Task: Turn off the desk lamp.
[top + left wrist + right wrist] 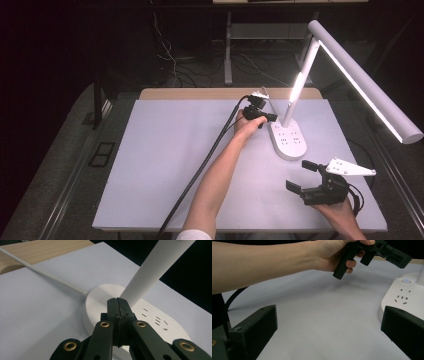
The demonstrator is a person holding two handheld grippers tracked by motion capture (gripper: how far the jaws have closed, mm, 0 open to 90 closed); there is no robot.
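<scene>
A thick black cable (200,172) runs up the left part of the pale grey tabletop (160,165) beside the person's bare left forearm (220,175), which reaches far forward across the table. At its end the left hand (246,125) holds the black left gripper (272,118), and this tool is clenched with nothing in it: in the left gripper view its two jaws are pressed flat against each other, their joined tips poised over the near end of the white oval lamp base (100,305), just in front of the foot of the white lamp stem (155,270). A thin white cord (47,276) leaves the base there and runs off toward the wooden table edge (37,251). In the high view this desk lamp stands right of the table's middle, its base (287,140) carrying rows of small socket slots, its stem (301,82) leaning up to a long lit head (365,82) that stretches over the right side. In the right gripper view a small round button (406,280) with a faint blue glow sits on the base near the stem. Farther right and nearer the person, the right hand (340,210) holds the black right gripper (301,174) topped by a grey three-cornered plate (350,168); it is released, jaws spread wide with only bare table between them, well apart from the lamp base.
</scene>
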